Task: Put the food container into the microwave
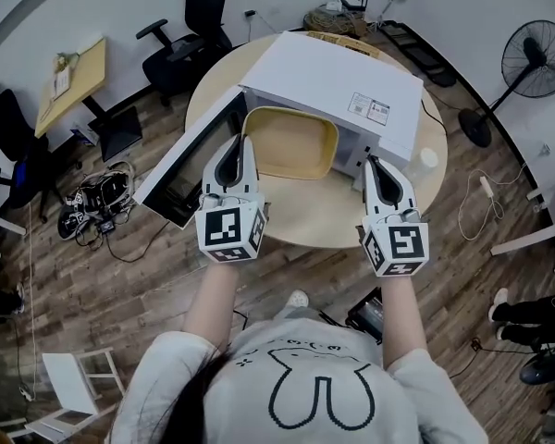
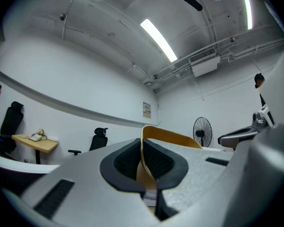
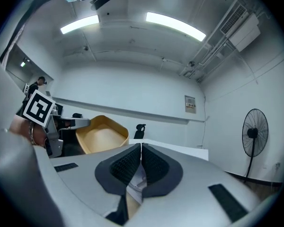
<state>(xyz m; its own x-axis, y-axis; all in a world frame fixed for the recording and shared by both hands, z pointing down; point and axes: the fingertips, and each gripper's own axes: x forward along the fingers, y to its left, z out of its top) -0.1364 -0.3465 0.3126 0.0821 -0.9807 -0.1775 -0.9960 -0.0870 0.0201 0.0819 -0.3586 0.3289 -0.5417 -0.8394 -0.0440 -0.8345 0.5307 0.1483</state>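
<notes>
Left gripper [image 1: 234, 155] clamped tight on the rim of the tan food container [image 1: 291, 144]; right gripper [image 1: 381, 176] closed, empty. Container held at the mouth of the open microwave [image 1: 333, 81]. Likely insertion step; next: push level inside, then release.

An office or lab room; a black office chair [image 1: 190, 26], a small desk [image 1: 69, 81], loose cables [image 1: 97, 197] on wood floor [image 1: 92, 285], a pedestal fan [image 1: 536, 58]; strip lights [image 2: 158, 39] overhead.
</notes>
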